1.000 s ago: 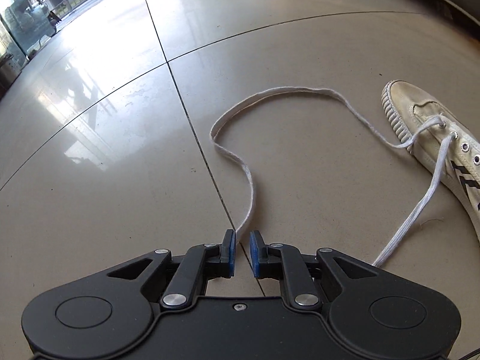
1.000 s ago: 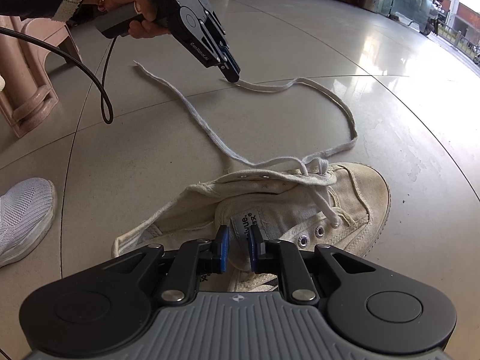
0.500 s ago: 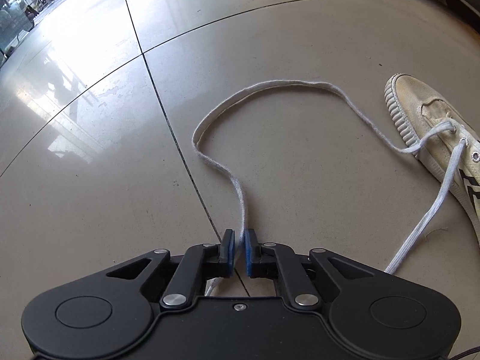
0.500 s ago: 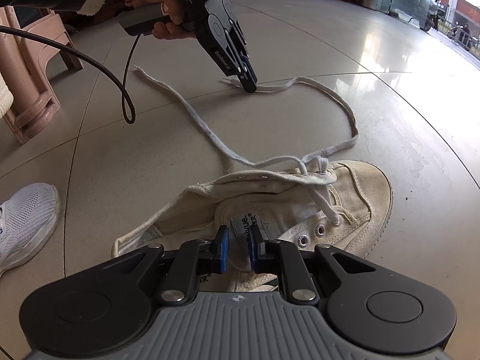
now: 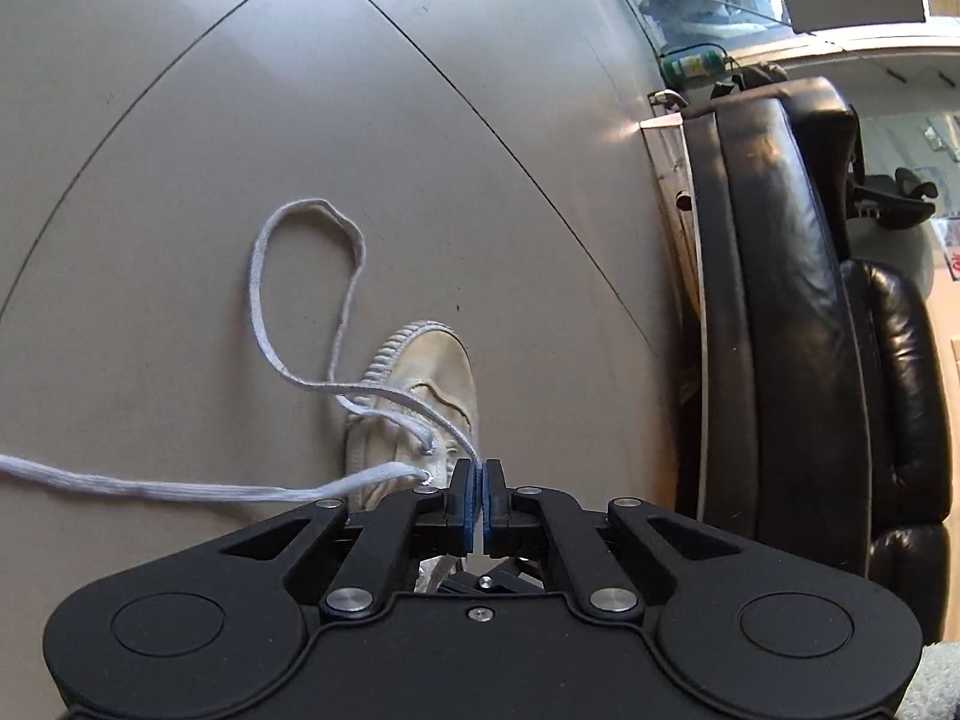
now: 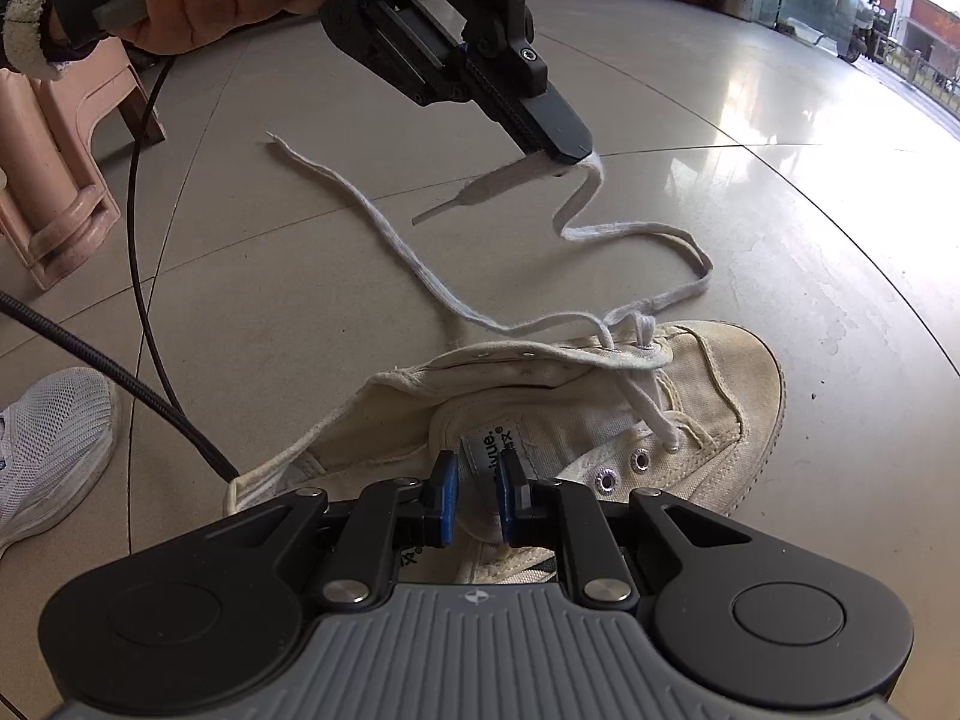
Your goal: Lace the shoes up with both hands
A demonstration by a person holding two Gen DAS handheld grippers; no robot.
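The shoe (image 5: 420, 396) lies on the floor (image 5: 180, 120). In the left wrist view, the left gripper (image 5: 478, 474), open a second ago, is now clamped on the lace (image 5: 180, 487). In the right wrist view, that lace end is lifted, ready for threading; the right gripper (image 6: 477, 480) pinches the tongue (image 6: 489, 450).

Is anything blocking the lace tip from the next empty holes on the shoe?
Nothing visible: the lace tip hangs clear in the left hand-held gripper, above bare floor; the empty eyelets lie uncovered.
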